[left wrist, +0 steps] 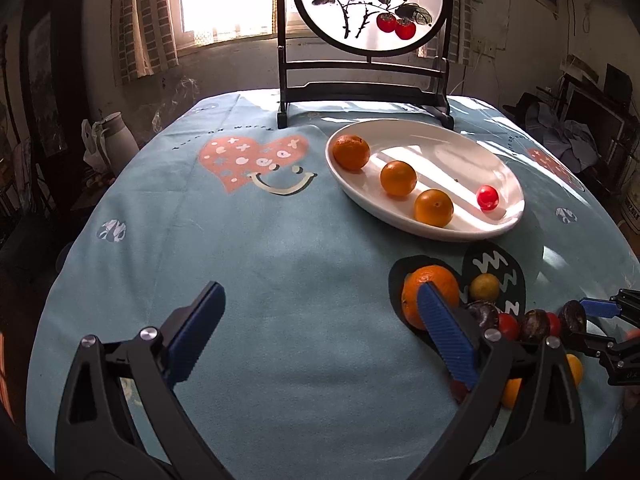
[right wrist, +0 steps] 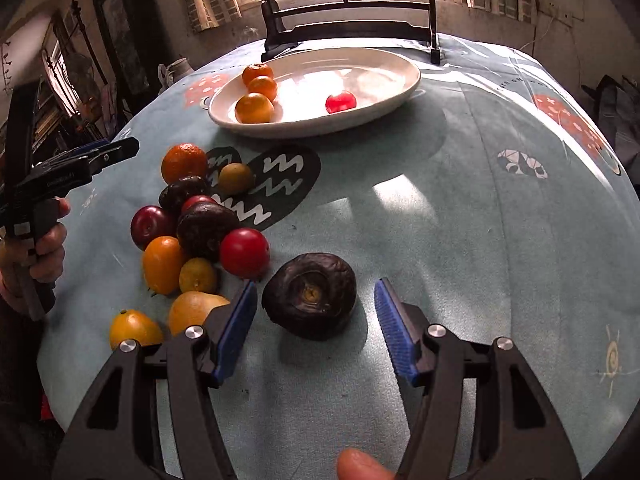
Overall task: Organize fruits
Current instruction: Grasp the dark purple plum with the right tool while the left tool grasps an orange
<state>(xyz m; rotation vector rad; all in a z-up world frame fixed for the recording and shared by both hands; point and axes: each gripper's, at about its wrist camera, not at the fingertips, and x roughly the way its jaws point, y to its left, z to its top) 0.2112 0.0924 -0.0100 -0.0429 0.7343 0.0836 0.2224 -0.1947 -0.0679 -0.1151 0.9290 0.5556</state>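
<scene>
A white oval plate (left wrist: 472,148) (right wrist: 384,80) holds three oranges (left wrist: 398,178) (right wrist: 255,108) and one red tomato (left wrist: 487,197) (right wrist: 340,102). A pile of loose fruit lies on the cloth: a large orange (left wrist: 444,284) (right wrist: 184,162), dark wrinkled fruits (right wrist: 206,228), red (right wrist: 244,253) and yellow ones (right wrist: 162,264). My left gripper (left wrist: 320,300) is open and empty over bare cloth, its right finger beside the large orange. My right gripper (right wrist: 316,296) is open around a dark wrinkled fruit (right wrist: 310,300), apart from it.
A dark wooden stand with a round painted screen (left wrist: 368,4) stands behind the plate. The round table wears a blue patterned cloth (left wrist: 260,240) that drops off at the edges. The left gripper and hand show in the right wrist view (right wrist: 48,184).
</scene>
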